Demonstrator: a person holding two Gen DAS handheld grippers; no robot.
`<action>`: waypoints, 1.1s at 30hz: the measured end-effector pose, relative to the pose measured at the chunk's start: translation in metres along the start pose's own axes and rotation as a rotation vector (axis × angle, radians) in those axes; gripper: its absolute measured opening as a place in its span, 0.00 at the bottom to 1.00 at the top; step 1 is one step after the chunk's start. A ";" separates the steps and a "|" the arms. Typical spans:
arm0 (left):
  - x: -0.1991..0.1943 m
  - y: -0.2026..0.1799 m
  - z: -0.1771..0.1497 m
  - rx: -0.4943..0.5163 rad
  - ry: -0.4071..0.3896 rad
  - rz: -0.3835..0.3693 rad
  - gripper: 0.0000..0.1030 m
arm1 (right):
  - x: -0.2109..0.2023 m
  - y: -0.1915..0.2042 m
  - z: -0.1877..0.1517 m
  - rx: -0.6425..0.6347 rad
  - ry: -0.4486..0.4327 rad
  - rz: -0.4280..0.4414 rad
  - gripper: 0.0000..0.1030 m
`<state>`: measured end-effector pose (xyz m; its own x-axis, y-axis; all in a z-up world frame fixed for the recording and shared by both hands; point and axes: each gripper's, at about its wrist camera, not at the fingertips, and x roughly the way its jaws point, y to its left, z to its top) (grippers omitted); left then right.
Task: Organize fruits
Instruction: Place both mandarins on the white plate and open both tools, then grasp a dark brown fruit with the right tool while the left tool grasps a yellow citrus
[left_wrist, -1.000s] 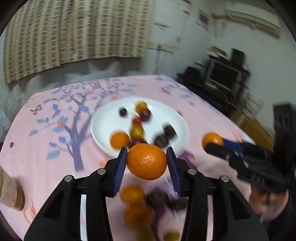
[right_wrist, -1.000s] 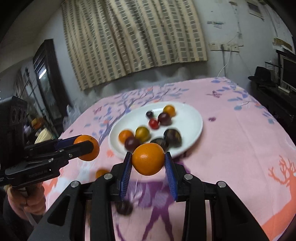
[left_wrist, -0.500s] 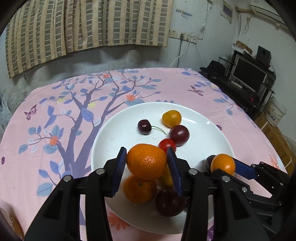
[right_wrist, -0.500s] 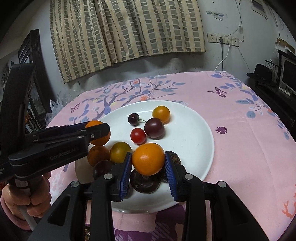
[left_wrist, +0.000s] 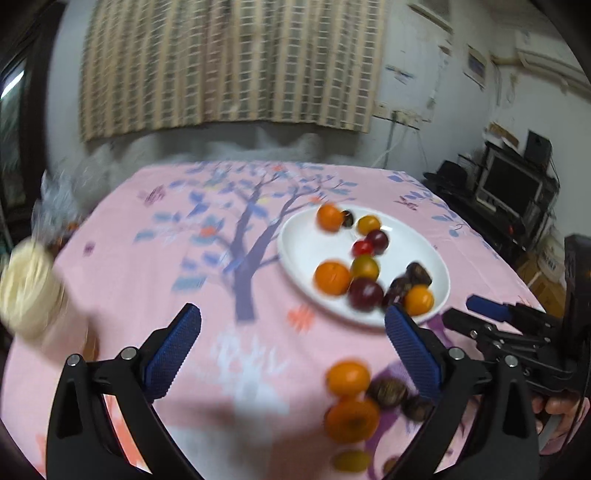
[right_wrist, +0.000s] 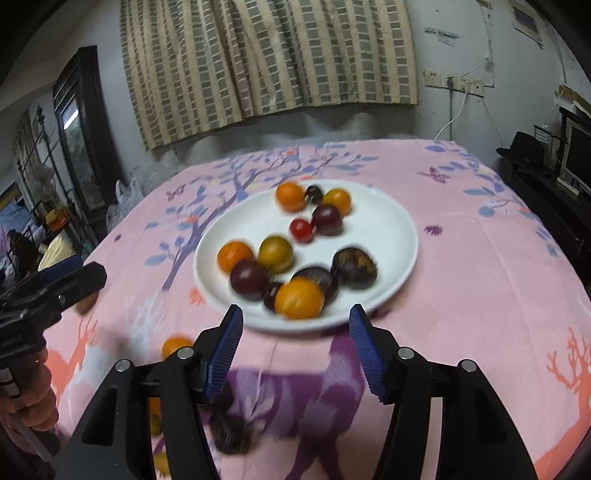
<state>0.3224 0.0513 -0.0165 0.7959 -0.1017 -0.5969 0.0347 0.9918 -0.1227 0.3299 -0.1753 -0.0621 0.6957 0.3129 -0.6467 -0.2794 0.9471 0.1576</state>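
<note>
On worktop (right_wrist: 480, 295), both mandarins now lie in plate (right_wrist: 399, 236); left tongs (left_wrist: 291, 332) & right tongs (right_wrist: 295, 338) gape wide, empty, pulled back.

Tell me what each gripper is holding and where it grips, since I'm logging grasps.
Nothing is held. The left gripper and the right gripper both stand open with bare pads, short of the white plate.

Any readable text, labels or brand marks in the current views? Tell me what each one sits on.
None can be read.
Left gripper: any lettering on its body is too blurred.
Wall papers: too small to read.
White bucket: dark marks, blurred.
</note>
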 end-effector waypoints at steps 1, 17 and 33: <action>0.000 0.004 -0.006 -0.008 0.010 0.003 0.95 | -0.001 0.005 -0.008 -0.017 0.021 0.005 0.59; -0.013 0.024 -0.024 -0.049 0.048 0.061 0.95 | 0.002 0.054 -0.060 -0.248 0.201 0.076 0.47; -0.014 0.014 -0.026 0.011 0.090 -0.003 0.95 | 0.007 0.054 -0.059 -0.251 0.201 0.065 0.30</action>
<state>0.2964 0.0647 -0.0302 0.7383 -0.1110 -0.6653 0.0444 0.9922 -0.1164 0.2809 -0.1263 -0.1027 0.5330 0.3285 -0.7797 -0.4911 0.8706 0.0311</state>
